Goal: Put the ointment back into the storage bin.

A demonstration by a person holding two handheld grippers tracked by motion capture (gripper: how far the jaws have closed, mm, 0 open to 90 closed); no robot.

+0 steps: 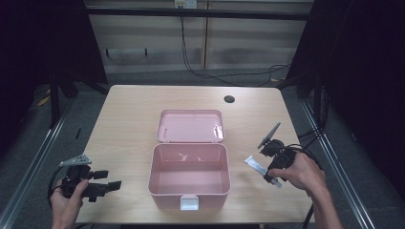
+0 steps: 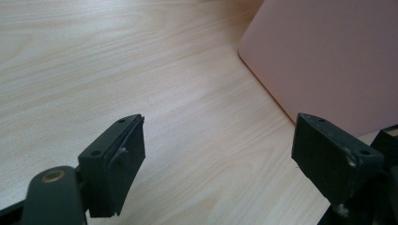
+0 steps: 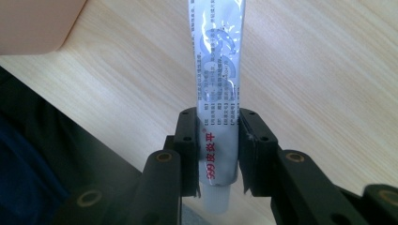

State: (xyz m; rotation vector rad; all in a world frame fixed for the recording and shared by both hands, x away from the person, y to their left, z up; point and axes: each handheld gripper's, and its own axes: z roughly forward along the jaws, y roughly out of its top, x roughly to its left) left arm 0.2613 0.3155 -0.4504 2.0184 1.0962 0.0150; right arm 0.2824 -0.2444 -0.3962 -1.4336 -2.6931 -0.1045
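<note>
Box (image 1: 188, 175), pink, at centre of surface (image 1: 129, 119), lid (image 1: 190, 126) folded back, inside bare. Right gripper (image 3: 218, 140) clamped on silver ointment tube (image 3: 217, 84), just right of box above surface. Left gripper (image 2: 218, 154) spread wide, holding nothing, left of box.

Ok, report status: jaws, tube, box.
Right gripper shut on tube. Left gripper open, idle. Pink box open, path unobstructed.

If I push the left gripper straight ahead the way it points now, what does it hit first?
Most likely the pink box. The left gripper, jaws open, points across bare table toward the box's side wall, with nothing between them. Depth is hard to judge, so treat that as probable.
</note>
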